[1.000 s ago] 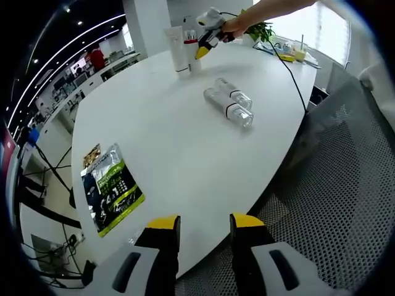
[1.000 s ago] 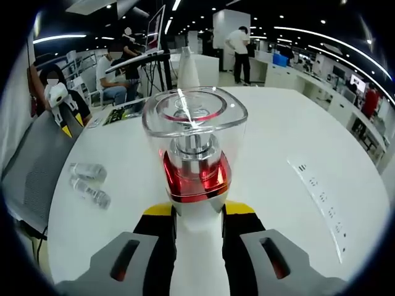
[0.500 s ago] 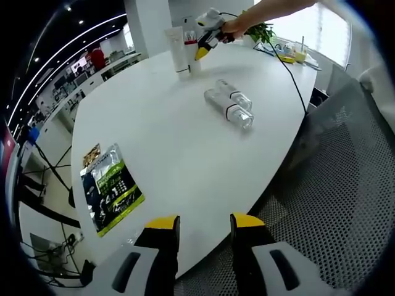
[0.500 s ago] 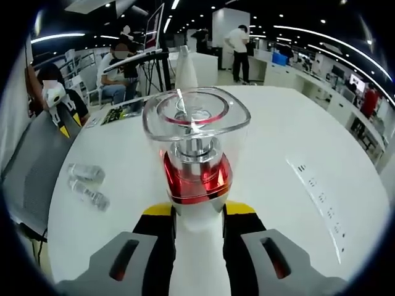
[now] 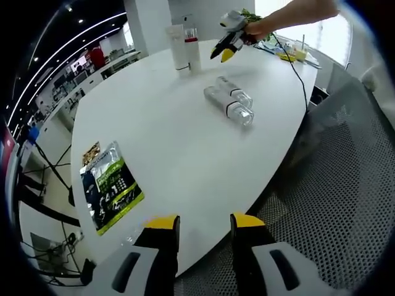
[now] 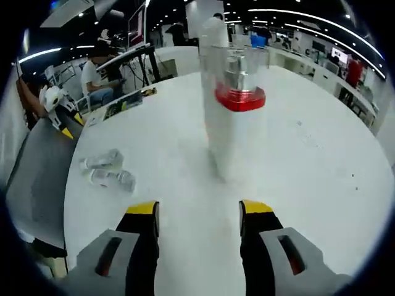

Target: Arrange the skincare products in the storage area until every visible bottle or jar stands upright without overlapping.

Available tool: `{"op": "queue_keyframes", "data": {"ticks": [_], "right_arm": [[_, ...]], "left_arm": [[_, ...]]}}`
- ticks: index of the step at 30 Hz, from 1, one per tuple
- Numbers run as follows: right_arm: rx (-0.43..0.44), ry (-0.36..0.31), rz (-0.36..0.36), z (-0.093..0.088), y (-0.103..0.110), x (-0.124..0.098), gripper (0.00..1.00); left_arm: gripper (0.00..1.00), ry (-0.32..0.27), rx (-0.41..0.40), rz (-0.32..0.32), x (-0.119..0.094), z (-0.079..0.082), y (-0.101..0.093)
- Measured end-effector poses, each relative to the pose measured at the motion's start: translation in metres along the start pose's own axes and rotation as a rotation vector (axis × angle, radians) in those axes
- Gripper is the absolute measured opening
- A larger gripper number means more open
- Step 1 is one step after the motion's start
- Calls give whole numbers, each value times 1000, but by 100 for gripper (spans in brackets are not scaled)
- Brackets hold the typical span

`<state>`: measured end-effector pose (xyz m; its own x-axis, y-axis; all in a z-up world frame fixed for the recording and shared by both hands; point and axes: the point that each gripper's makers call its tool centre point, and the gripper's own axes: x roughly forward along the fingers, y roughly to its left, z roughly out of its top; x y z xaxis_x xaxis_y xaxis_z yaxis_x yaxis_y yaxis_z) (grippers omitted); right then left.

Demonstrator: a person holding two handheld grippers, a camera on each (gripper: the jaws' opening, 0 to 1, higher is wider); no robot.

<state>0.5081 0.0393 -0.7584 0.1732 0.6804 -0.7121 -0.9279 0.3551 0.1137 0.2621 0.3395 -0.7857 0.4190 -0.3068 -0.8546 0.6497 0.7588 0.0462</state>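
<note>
A white bottle with a red collar and clear cap stands upright on the white table, just in front of a white tube. My right gripper is open a short way back from the bottle, holding nothing. Two clear bottles lie on their sides side by side to its left. In the left gripper view the same pair of clear bottles lies mid-table, and the capped bottle and tube stand at the far end. My left gripper hangs open off the table's near edge. The right gripper hovers beside the standing pair.
A green and black packet lies flat near the table's left edge. A grey mesh chair sits against the right side. A black cable runs across the far corner. People and desks fill the room behind.
My right gripper has let go of the red-collared bottle and pulled back from it; the bottle now stands by the tube. My left gripper has not moved.
</note>
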Motion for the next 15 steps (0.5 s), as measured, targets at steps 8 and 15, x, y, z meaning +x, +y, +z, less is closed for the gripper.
{"op": "queue_keyframes", "data": {"ticks": [8, 15], "right_arm": [[-357, 131, 128, 10, 79, 25, 59], [-715, 326, 248, 11, 114, 54, 62]], "left_arm": [[33, -1, 6, -2, 0, -1, 0], [33, -10, 4, 9, -1, 0, 3]]}}
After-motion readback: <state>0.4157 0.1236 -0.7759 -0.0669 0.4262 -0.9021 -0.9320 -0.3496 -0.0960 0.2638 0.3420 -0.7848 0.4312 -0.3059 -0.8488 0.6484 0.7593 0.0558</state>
